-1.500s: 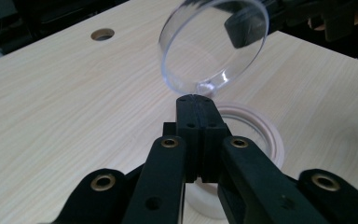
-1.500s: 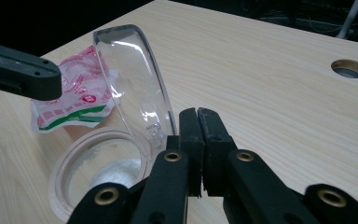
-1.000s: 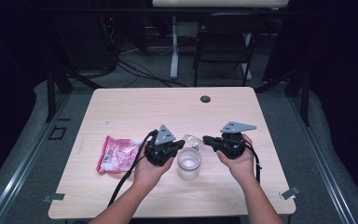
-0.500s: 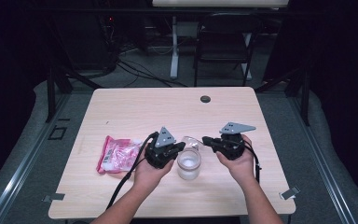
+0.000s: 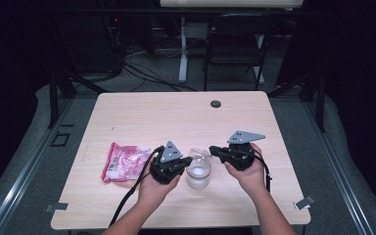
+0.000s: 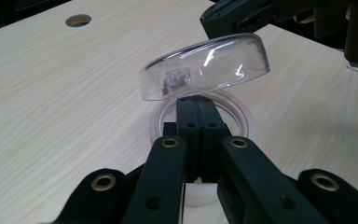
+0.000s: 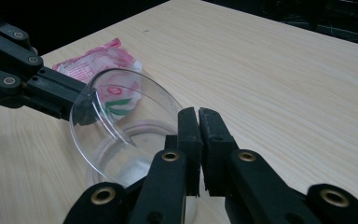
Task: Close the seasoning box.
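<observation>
Clear-plastic lid [image 6: 205, 65] still tilted up off jar [image 6: 244, 119]; left gripper [image 6: 196, 100], right gripper [image 7: 198, 114] jaws pressed together; opening judged complete.

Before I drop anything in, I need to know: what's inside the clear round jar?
Through the open mouth of the clear round jar, nothing shows inside. The left tool and the tilted clear domed lid hide part of the interior, and the bottom stays covered.

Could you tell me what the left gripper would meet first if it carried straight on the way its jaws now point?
Most likely the clear lid, which sits tilted over the jar directly past the left gripper; its shut jaws seem to touch the lid's rim already, though depth is unclear.
</observation>
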The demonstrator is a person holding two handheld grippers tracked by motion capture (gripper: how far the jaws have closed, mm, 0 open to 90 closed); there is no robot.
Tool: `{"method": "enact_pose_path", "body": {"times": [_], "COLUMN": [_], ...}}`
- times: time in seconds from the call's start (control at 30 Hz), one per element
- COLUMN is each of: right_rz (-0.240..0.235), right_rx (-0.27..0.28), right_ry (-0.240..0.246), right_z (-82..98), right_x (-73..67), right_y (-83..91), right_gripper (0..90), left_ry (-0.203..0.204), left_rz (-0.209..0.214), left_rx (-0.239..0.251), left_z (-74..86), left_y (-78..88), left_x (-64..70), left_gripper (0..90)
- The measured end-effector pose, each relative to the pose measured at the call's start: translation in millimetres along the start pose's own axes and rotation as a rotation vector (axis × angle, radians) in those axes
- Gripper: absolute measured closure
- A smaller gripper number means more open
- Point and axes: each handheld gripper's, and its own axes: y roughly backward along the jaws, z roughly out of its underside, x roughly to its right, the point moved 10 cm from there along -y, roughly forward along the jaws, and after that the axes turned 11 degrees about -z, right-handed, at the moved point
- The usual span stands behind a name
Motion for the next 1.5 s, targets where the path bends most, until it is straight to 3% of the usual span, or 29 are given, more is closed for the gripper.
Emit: {"method": "enact_pose_path", "body": {"times": [1.0,1.3,1.5], "right_rz": [-0.043,-0.046,-0.045], "right_rx": [-0.034,-0.037,-0.036], "right_ry": [0.040,0.040,0.039], "right_z": [4.4,5.1,5.2], "right_x": [-15.9,-17.0,-16.4], "right_y": [-12.4,-13.3,-13.3], "right_gripper": [85.8,84.8,83.6], "left_ry": [-0.012,-0.011,0.012], "left_rz": [-0.009,-0.019,-0.033], "left_rx": [-0.049,-0.063,-0.053], "left_z": [29.5,39.0,41.9], "left_y": [0.2,3.7,5.9], "left_x": [1.7,-5.0,-14.6], "left_gripper": [89.5,88.8,81.9]}}
